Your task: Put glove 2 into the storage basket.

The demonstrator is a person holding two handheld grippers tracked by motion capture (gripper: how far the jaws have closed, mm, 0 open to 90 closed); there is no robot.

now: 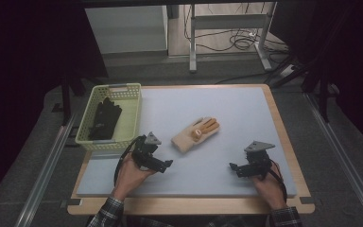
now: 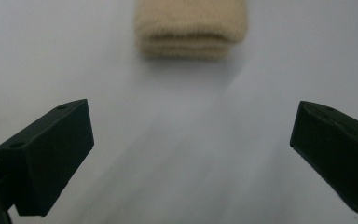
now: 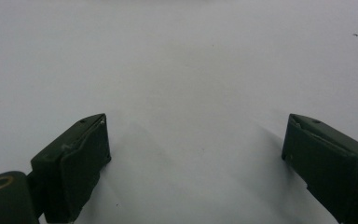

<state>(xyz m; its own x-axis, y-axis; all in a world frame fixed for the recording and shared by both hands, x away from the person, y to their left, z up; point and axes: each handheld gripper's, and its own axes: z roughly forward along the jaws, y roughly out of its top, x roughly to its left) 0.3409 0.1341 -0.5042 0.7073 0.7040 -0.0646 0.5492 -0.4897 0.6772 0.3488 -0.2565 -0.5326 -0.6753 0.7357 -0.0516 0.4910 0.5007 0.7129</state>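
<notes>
Glove point(image 1: 195, 134), the beige one, lies mid-table, cuff toward my left gripper point(image 1: 163, 164), whose jaws stand wide apart just before it. My right gripper point(image 1: 235, 167) waits spread too, well apart. Pinching only the cuff's top layer, it may slip before the basket point(image 1: 133, 109).

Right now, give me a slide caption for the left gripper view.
Left gripper, jaws wide open above the pale table, facing the cuff end of a beige glove just ahead.
</notes>
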